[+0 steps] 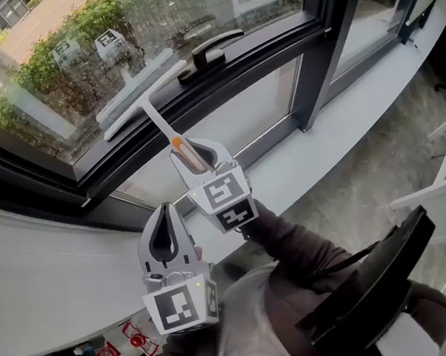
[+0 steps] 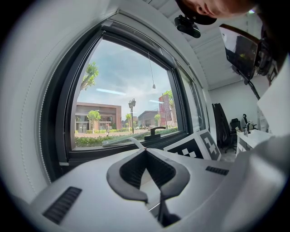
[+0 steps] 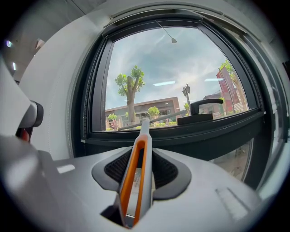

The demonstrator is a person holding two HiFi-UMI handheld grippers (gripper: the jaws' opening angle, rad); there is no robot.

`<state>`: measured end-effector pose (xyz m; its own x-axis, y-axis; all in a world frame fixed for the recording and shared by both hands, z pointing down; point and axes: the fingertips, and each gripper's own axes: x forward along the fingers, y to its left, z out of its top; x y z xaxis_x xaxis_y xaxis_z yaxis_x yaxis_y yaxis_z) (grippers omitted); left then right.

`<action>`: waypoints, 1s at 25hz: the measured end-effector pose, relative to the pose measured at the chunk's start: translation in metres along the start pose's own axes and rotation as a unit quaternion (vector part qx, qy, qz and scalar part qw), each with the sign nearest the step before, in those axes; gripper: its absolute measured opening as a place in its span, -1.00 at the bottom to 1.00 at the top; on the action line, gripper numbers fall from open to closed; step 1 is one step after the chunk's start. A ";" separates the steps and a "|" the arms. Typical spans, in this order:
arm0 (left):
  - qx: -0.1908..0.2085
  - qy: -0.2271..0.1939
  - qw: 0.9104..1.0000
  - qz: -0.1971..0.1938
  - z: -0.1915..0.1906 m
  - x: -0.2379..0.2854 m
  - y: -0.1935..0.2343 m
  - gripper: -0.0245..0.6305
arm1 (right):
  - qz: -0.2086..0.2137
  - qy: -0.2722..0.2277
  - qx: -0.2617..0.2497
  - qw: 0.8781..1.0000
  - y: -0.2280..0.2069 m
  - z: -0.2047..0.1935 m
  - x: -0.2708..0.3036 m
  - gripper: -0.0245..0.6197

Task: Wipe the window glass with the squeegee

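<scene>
Squeegee point(image 1: 153, 113) sits at the lower part of the window glass point(image 1: 69, 39), just left of the black window handle point(image 1: 209, 54). Right gripper point(image 1: 196, 154): jaws pinched on the grey-and-orange grip, with the orange-edged end seated deep between the pads (right gripper view). Holding it at the rear end probably gives full reach to the pane from behind the white sill point(image 1: 49, 275).

Orientation: the handle's long axis runs straight out along the jaws, up and away from the person and leaning slightly left in the head view. The blade crosses it as a T, lying along the bottom edge of the pane and slanting from lower left to upper right. The blade looks to be on the glass, though contact is not certain.

Left gripper point(image 1: 164, 217): jaws pressed together at the tips with nothing between them. It is held low near the body, well clear of the pane. Judged idle, since the wipe needs only one tool.
</scene>
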<state>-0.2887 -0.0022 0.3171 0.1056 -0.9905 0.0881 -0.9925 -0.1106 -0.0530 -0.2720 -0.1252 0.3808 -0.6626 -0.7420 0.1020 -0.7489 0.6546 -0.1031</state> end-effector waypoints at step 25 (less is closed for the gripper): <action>0.006 -0.020 0.998 0.056 0.014 0.044 -0.059 -0.92 | 0.141 -0.102 -0.041 0.984 -0.013 0.067 -0.049 -0.54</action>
<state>-0.2244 -0.0402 0.3100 -0.0027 -0.9991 0.0419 -0.9974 -0.0003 -0.0717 -0.2293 -0.1072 0.3108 -0.8342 -0.5382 -0.1200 -0.5401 0.8414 -0.0189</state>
